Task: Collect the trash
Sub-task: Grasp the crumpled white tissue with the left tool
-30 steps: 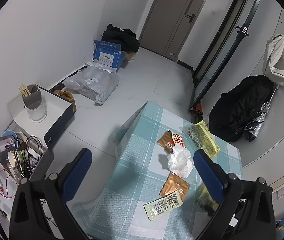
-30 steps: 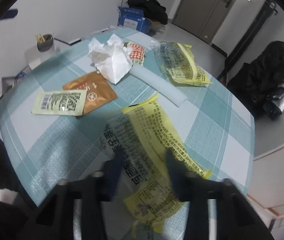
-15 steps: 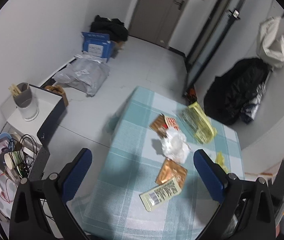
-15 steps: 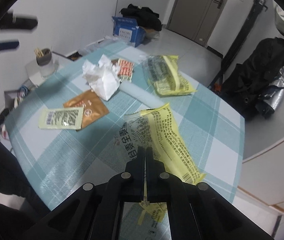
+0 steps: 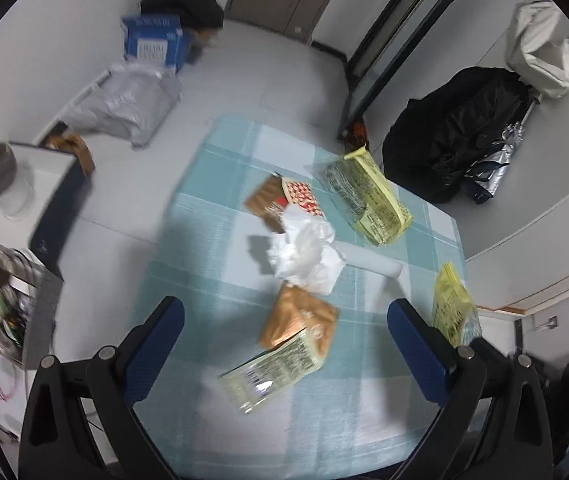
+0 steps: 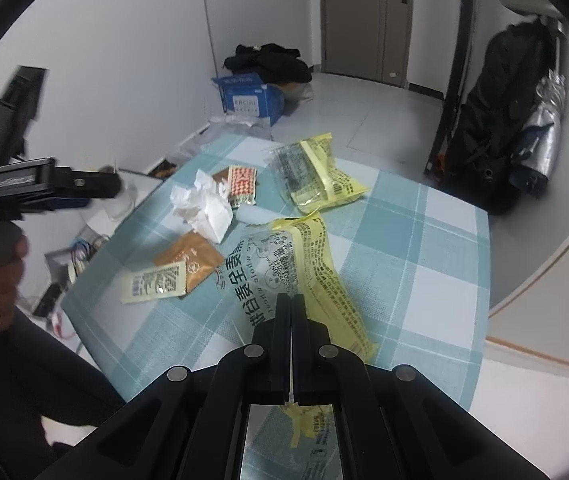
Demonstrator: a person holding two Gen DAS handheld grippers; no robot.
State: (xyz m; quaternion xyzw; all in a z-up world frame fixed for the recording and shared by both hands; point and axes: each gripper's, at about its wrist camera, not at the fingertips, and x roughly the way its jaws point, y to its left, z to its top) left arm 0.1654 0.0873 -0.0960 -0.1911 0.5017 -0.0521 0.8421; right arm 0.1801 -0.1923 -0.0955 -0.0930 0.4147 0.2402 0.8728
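So the right gripper (image 6: pixel 290 300) was clamped flat on the near yellow wrapper (image 6: pixel 308 276), pinching it by its clear printed end. Most of the wrapper hung out ahead of the jaws over the checked table (image 6: pixel 436 272), and I couldn't tell if its far end was touching the cloth or already clear. I'd call this the pick-up step of the first piece: grabbed, not binned.

The left gripper (image 5: pixel 284 344) had its blue pads spread wide with nothing between them, hovering above the near end of the table, roughly over the brown sachet (image 5: pixel 300 316) and the pale packet (image 5: pixel 272 372).

Count of what was on the table, as far as I could make out:
- yellow wrappers: two, the held one and a second yellow wrapper (image 6: pixel 316 176) at the far side
- brown sachets: one near, plus a browner pouch (image 5: pixel 264 200) tucked under the red-patterned packet (image 6: pixel 242 184)
- pale barcode packets: one
- crumpled tissue (image 5: pixel 304 252): one
- white tube (image 5: pixel 372 260) beside the tissue: one

No bin or trash bag showed in either view, so the next move probably needs the right hand to carry the wrapper somewhere off-frame. Thin film like that flops and may slip if swung quickly. Left looked well placed to drop onto the sachet next.
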